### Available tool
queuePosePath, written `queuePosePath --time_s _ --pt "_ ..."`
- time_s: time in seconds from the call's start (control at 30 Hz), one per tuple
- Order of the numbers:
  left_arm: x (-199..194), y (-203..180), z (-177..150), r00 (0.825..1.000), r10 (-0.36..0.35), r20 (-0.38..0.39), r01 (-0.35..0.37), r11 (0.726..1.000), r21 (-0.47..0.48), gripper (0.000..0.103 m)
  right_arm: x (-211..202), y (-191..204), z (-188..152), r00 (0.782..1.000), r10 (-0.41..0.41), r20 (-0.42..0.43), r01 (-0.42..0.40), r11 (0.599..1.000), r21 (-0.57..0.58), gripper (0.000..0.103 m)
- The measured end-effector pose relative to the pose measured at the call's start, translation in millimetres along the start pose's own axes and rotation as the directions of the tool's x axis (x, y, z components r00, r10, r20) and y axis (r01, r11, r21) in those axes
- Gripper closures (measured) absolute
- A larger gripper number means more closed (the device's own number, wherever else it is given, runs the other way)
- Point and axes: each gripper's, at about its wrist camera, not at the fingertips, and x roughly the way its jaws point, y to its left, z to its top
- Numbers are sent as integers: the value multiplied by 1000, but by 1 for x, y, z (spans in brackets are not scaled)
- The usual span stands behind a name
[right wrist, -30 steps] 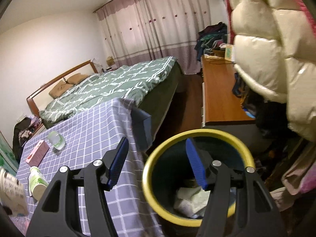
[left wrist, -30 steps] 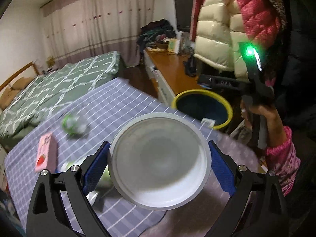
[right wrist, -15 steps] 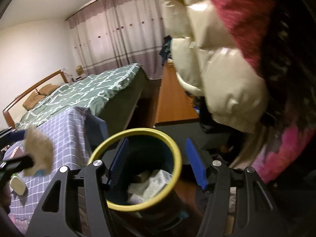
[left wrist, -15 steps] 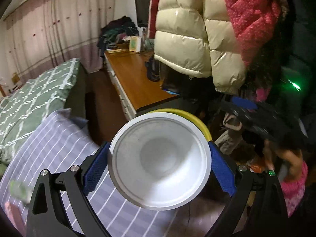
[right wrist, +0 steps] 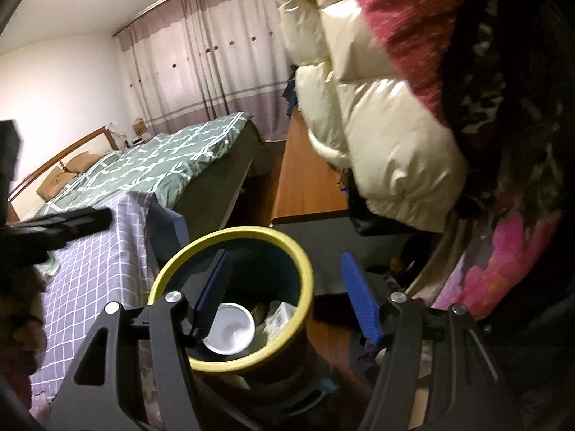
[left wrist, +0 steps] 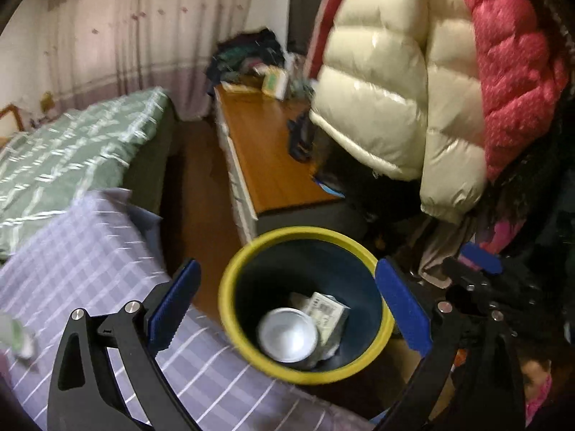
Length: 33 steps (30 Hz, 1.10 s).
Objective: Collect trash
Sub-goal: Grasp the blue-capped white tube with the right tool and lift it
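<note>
A dark trash bin with a yellow rim point(left wrist: 233, 309) point(right wrist: 305, 269) stands on the floor beside the table. Inside it a white bowl point(left wrist: 287, 334) point(right wrist: 230, 328) lies on a crumpled carton point(left wrist: 329, 312) and other rubbish. My left gripper point(left wrist: 287, 265) hovers above the bin mouth, open, with nothing between its blue pads. My right gripper point(right wrist: 285, 255) sits over the bin's right side. Its jaws are opening and nothing is between them. One blue pad point(left wrist: 481, 259) of the right gripper shows at the right of the left wrist view.
The table with a purple checked cloth point(left wrist: 90, 262) point(right wrist: 100, 251) lies left of the bin, with a green-white piece of litter point(left wrist: 18, 334) at its edge. A wooden desk point(left wrist: 266, 151), a green bed point(right wrist: 161, 158) and hanging puffy coats point(left wrist: 413, 89) crowd behind and to the right.
My left gripper swung from over the table to above the bin and let go of the white bowl, which now lies in the bin. My right gripper shifted toward the bin's right side.
</note>
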Motion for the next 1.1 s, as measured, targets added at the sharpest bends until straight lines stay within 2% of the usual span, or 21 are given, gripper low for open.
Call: queuePosePath --time_s 0.1,0.2,0.27,0.33,0.37,0.47,0.53,0.67,0.7,0.77,0.83,0.87,0.9,0.93,0.97,1.03,1.07,1.1 --pt "-49 22 -11 995 40 92 -35 998 -49 5 2 14 -1 999 36 -11 -36 999 -20 42" --pt "-103 53 -29 977 121 175 -99 987 -128 5 4 34 -2 998 64 -22 -65 997 -46 42" --pt "-137 76 -45 957 192 215 -153 970 -187 5 5 45 -2 995 91 -30 -93 994 -58 42" --pt "-173 104 -66 929 279 242 -217 943 -254 5 5 63 -3 993 112 -37 -115 990 -84 42" --pt "-192 120 -79 908 335 253 -259 921 -291 5 4 74 -4 991 127 -40 -130 986 -100 42" --pt "-228 158 -107 860 451 238 -350 862 -366 5 3 104 -6 984 170 -56 -176 974 -142 42" --pt "-254 188 -132 824 524 216 -400 807 -435 5 2 129 -8 976 205 -74 -216 959 -183 42" --pt "-296 235 -180 732 660 166 -488 679 -548 5 2 185 -14 943 304 -136 -330 909 -254 42" --pt "-305 247 -194 699 699 150 -512 636 -577 5 0 197 -16 935 322 -147 -352 896 -270 42" --pt "-319 267 -219 617 779 114 -571 542 -617 5 -1 226 -19 912 369 -181 -409 859 -308 42" --pt "-325 280 -239 561 825 77 -602 469 -646 5 -6 258 -25 878 421 -228 -477 810 -341 42" --pt "-329 288 -247 551 833 54 -603 442 -664 5 -11 274 -30 852 458 -253 -522 776 -354 42" --pt "-333 297 -254 559 829 29 -589 422 -689 5 -15 284 -33 836 480 -266 -548 753 -363 42" --pt "-340 304 -260 561 827 26 -569 408 -714 5 -21 299 -39 810 511 -287 -586 717 -376 42" --pt "-344 306 -264 555 831 29 -559 399 -727 5 -26 309 -44 787 535 -307 -617 687 -383 42" --pt "-356 310 -270 525 851 27 -560 368 -742 5 -34 335 -56 724 586 -364 -690 611 -388 42" --pt "-361 310 -271 507 862 25 -565 354 -745 5 -36 345 -61 703 595 -390 -711 583 -393 42" --pt "-364 309 -273 498 867 29 -565 349 -748 5 -37 360 -70 680 596 -427 -733 545 -407 47"
